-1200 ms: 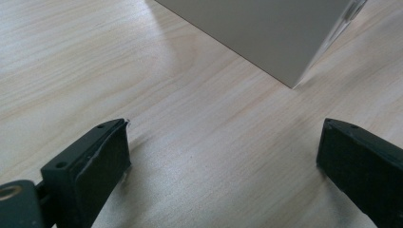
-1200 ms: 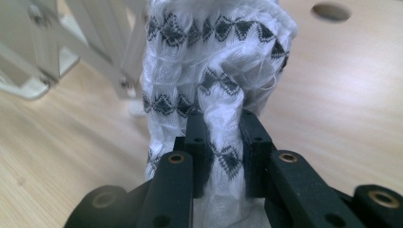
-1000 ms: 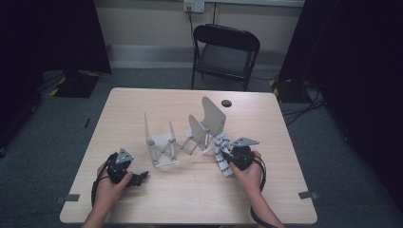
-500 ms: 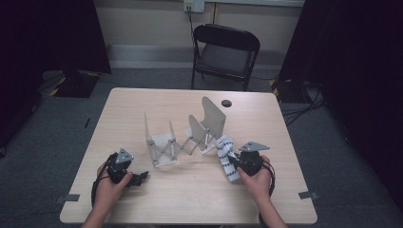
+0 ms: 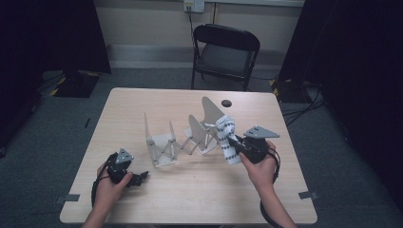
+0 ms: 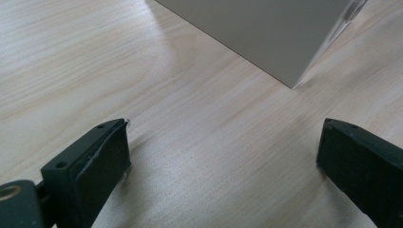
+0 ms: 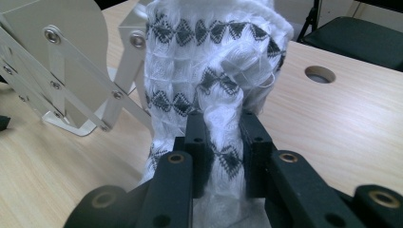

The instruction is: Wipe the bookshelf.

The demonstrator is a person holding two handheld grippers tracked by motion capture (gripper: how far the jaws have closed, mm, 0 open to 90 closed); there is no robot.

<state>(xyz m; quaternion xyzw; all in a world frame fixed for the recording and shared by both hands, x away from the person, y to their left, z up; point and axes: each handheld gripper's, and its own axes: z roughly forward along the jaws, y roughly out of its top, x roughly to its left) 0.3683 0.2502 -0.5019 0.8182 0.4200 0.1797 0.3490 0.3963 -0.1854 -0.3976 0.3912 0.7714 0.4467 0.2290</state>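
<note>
A white sock (image 5: pixel 227 137) with black diamond bands hangs in my right gripper (image 5: pixel 234 143), held above the table beside the right end of a pale scissor-type rack (image 5: pixel 183 137). In the right gripper view the jaws are shut on the sock (image 7: pixel 214 57), pinching a fold of it at the gripper (image 7: pixel 221 121), with the rack's riveted arms (image 7: pixel 71 71) just to the left. My left gripper (image 5: pixel 138 178) rests low on the table near the front left, open with nothing between its jaws. In the left gripper view the gripper (image 6: pixel 223 142) faces a rack panel (image 6: pixel 261 33).
The wooden table (image 5: pixel 199 199) has a round cable hole (image 5: pixel 226 102) near its far edge, seen too as the hole (image 7: pixel 319 74). A black folding chair (image 5: pixel 225 47) stands behind the table. Bare tabletop lies in front of the rack.
My right hand has risen, lifting the sock off the table so it stands taller beside the rack. The left hand has stayed put.
</note>
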